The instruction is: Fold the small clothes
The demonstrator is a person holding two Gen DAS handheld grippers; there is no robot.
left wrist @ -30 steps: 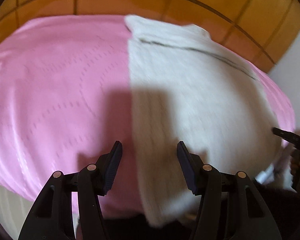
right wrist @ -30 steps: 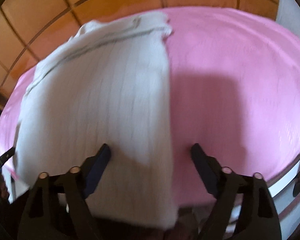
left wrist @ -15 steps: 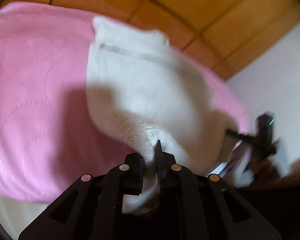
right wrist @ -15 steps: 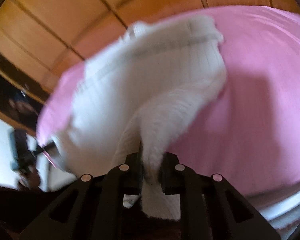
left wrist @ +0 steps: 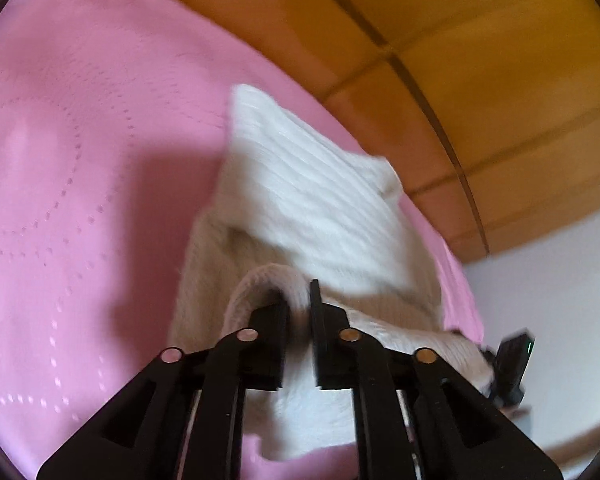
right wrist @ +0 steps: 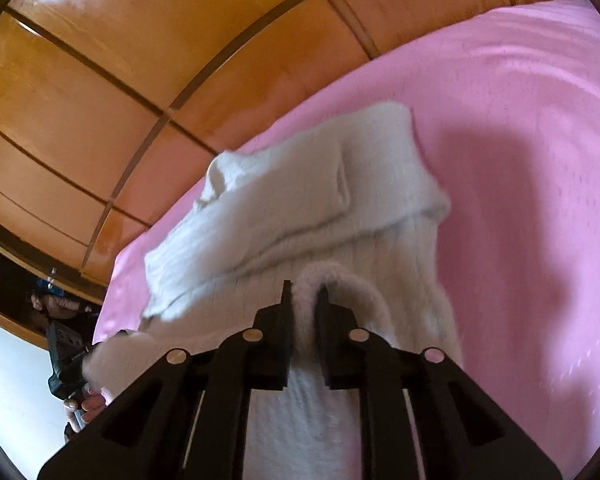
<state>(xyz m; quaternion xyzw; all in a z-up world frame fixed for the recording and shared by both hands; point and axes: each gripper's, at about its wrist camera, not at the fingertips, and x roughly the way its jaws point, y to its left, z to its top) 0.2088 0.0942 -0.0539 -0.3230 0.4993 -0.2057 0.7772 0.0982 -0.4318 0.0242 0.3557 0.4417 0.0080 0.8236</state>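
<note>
A white ribbed knit garment (left wrist: 312, 200) lies on a pink bedspread (left wrist: 68, 168). My left gripper (left wrist: 298, 300) is shut on the garment's near left edge and holds it raised. My right gripper (right wrist: 304, 300) is shut on the near right edge of the same garment (right wrist: 300, 208), also raised. The lifted near part curls over toward the far part, which rests on the bedspread (right wrist: 520, 120). The cloth under the fold is hidden.
An orange panelled wooden wall (left wrist: 480, 60) stands behind the bed; it also shows in the right wrist view (right wrist: 120, 60). A white wall (left wrist: 548, 272) is at the right. The other gripper's body (left wrist: 512, 364) and the left hand with its gripper (right wrist: 68, 364) show at the frame edges.
Both grippers were open above the flat garment, then shut on its near edge. They have since lifted it and carried it forward, so the garment is doubling over on itself.
</note>
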